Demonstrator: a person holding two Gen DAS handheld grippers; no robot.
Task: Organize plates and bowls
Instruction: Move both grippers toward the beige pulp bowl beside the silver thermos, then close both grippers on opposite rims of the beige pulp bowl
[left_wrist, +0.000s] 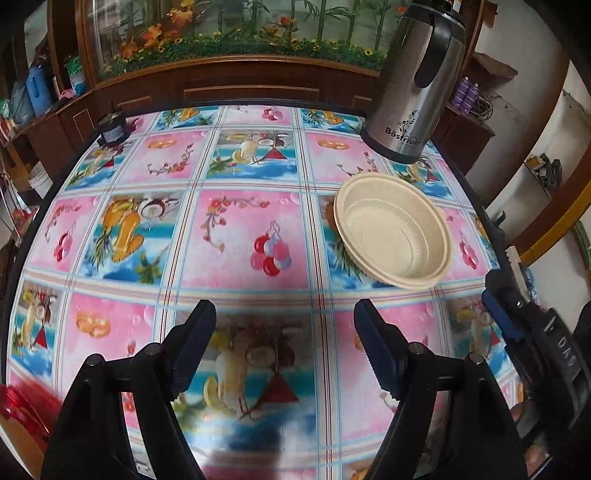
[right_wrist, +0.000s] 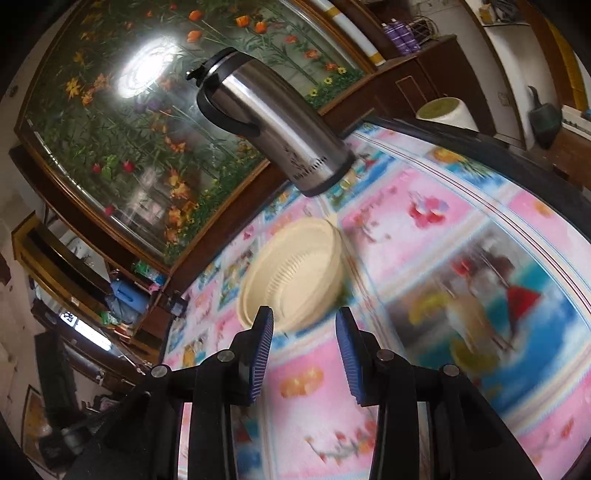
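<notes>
Both grippers — left (left_wrist: 284, 314), right (right_wrist: 304, 321) — are held open and empty near the cream bowl (left_wrist: 393, 230). A rim grasp is probably called for next — blur obscures whether it is one bowl or a stack.

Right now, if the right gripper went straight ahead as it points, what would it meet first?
Probably the cream bowl: it sits just beyond the open right gripper, before the steel thermos. Blur leaves depth uncertain.

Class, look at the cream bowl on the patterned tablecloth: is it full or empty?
Empty. In the left wrist view the bowl sits upright, and its bare ribbed inside and flat bottom show, with nothing in it.
</notes>
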